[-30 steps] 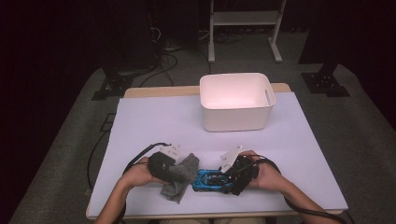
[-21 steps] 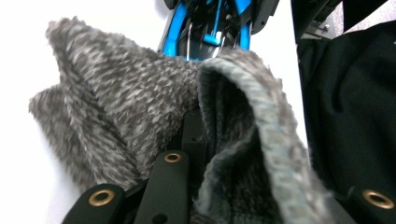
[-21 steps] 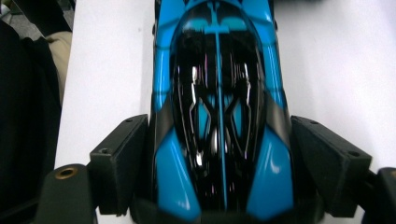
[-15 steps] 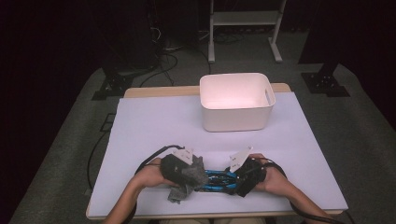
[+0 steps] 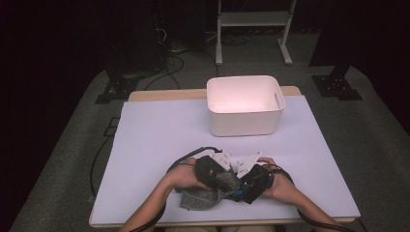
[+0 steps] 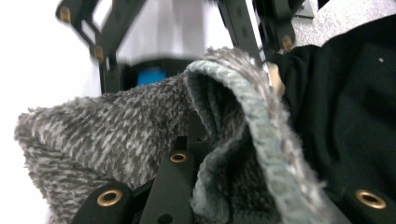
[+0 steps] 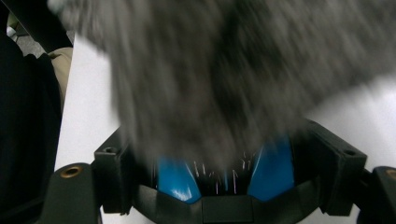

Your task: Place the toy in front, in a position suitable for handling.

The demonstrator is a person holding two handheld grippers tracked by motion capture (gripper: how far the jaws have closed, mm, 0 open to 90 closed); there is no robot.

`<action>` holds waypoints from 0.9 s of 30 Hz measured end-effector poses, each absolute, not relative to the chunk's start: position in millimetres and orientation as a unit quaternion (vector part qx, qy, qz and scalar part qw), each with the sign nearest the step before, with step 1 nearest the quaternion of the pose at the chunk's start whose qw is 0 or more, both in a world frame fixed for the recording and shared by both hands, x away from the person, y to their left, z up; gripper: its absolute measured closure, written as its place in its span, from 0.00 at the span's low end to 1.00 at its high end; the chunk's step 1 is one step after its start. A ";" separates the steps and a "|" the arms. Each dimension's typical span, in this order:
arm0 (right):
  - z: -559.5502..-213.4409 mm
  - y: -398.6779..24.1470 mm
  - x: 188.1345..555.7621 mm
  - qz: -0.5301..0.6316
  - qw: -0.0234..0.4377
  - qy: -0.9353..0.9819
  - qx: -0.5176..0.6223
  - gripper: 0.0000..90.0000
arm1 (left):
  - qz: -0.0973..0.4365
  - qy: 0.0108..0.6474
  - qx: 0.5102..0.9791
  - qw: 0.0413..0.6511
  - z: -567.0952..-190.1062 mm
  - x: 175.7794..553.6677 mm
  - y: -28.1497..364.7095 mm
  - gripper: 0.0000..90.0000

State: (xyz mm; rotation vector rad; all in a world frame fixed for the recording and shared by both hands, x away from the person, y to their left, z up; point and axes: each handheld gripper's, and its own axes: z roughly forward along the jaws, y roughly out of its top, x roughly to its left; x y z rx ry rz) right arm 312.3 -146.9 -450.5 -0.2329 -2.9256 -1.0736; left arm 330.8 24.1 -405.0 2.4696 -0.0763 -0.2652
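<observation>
**Sock held over blue tool, lower centre**

Left gripper point(image 5: 223, 180) clamps tight on the grey sock point(image 5: 202, 197). Right gripper point(image 5: 244, 186) stands wide, gripping a blue tool point(image 7: 273, 170); sock drapes over it. Both low centre on the table point(image 5: 154, 140). White bin point(image 5: 245, 104) well apart, upper centre.

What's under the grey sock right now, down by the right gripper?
A blue and black brush lies under the grey sock, its bristles against the cloth, and the right gripper holds its frame. The sock covers its middle and far end.
</observation>
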 end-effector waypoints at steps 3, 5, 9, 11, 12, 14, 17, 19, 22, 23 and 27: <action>-450.8 -146.9 311.9 -0.346 0.007 -0.935 -0.074 0.25 | -0.107 -0.033 0.941 0.318 -407.6 331.8 9.8 0.89; -451.4 -147.2 311.2 -0.349 0.007 -0.934 -0.076 0.25 | -0.109 -0.032 0.942 0.314 -409.6 331.7 6.7 0.89; -451.6 -148.1 311.6 -0.349 0.010 -0.934 -0.077 0.26 | -0.108 -0.029 0.942 0.315 -408.8 334.1 14.8 0.89; -451.5 -146.9 311.8 -0.346 0.008 -0.935 -0.077 0.26 | -0.105 -0.024 0.943 0.314 -408.0 334.4 22.2 0.89; -451.5 -146.9 311.9 -0.346 0.008 -0.935 -0.076 0.26 | -0.104 -0.021 0.943 0.314 -407.5 334.8 26.4 0.89; -451.7 -147.0 311.8 -0.347 0.004 -0.935 -0.075 0.26 | -0.100 -0.013 0.943 0.318 -406.3 336.3 35.5 0.89; -451.5 -146.8 311.8 -0.346 0.004 -0.935 -0.074 0.26 | -0.093 0.007 0.942 0.323 -404.5 338.4 51.4 0.89; -451.5 -147.1 311.9 -0.346 0.004 -0.935 -0.073 0.26 | -0.085 0.022 0.944 0.316 -404.6 339.8 62.7 0.89; -451.5 -147.3 312.2 -0.345 0.006 -0.936 -0.073 0.26 | -0.073 0.041 0.952 0.295 -407.7 341.5 78.6 0.89; -451.5 -147.2 312.2 -0.344 0.005 -0.936 -0.071 0.26 | -0.071 0.046 0.953 0.291 -408.5 341.9 83.9 0.89; -451.4 -147.5 312.4 -0.343 0.005 -0.937 -0.071 0.26 | -0.060 0.067 0.958 0.271 -411.7 341.1 103.8 0.89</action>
